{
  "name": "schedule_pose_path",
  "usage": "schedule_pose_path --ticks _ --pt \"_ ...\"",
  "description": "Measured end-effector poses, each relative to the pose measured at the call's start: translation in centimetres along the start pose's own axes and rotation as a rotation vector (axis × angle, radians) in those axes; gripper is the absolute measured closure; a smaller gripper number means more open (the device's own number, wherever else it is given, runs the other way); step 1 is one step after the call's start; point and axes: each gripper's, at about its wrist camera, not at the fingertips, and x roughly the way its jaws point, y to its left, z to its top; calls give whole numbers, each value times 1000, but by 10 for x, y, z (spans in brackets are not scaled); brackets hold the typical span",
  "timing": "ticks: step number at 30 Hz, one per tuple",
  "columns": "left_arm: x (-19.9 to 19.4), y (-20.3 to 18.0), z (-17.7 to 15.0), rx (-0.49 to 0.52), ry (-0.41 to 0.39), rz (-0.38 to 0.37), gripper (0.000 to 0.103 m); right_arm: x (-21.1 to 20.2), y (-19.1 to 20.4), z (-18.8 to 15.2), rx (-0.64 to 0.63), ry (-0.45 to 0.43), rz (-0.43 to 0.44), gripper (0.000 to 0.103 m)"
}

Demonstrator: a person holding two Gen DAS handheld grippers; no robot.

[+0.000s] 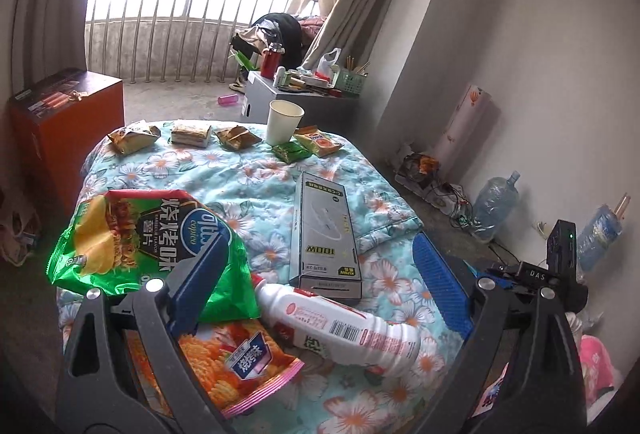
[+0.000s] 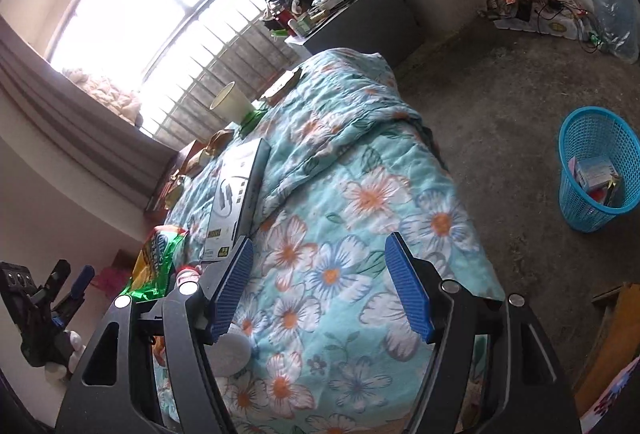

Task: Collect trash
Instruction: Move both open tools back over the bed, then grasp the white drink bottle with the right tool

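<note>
A flowered quilt [image 1: 256, 186] carries the trash. A white bottle [image 1: 340, 326] lies on its side between the wide-apart fingers of my left gripper [image 1: 320, 276], which is open. Its left pad [image 1: 200, 274] stands in front of a green chip bag [image 1: 140, 234]; an orange snack bag [image 1: 240, 362] lies below. A grey box [image 1: 324, 234], a paper cup [image 1: 282, 122] and several small wrappers [image 1: 236, 138] lie farther off. My right gripper [image 2: 320, 286] hangs open over bare quilt [image 2: 360, 194], with the bottle's base [image 2: 232, 350] by its left finger. A blue basket [image 2: 596, 174] on the floor holds some trash.
An orange box [image 1: 64, 114] stands left of the bed. A grey cabinet [image 1: 300, 98] piled with clutter sits beyond its far edge. Water bottles [image 1: 496, 202] and cables line the right wall. Bare concrete floor [image 2: 500, 94] lies between the bed and the basket.
</note>
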Motion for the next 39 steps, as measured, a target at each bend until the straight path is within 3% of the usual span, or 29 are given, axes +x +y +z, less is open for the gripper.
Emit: schedule_pose_path --ticks 5,10,13,18,21,24,32,39 --pt "-2 -4 -24 42 58 -58 14 23 21 -5 -22 75 87 36" --pt "14 -20 -58 49 169 -162 14 44 38 -6 -28 145 127 36" --pt "23 -26 -75 57 215 -188 14 54 53 -8 -68 188 136 36" --pt "22 -23 -85 95 242 -202 14 74 111 -15 -324 293 109 36" --pt "29 -12 -93 76 326 -220 14 91 152 -27 -539 345 130 36" --pt "28 -2 -105 66 353 -198 14 117 181 -41 -692 406 88 37" --pt "11 26 -115 24 353 -162 14 172 210 -65 -895 585 -1 40" --pt "10 35 -113 -25 354 -166 14 172 215 -81 -958 599 -36 44"
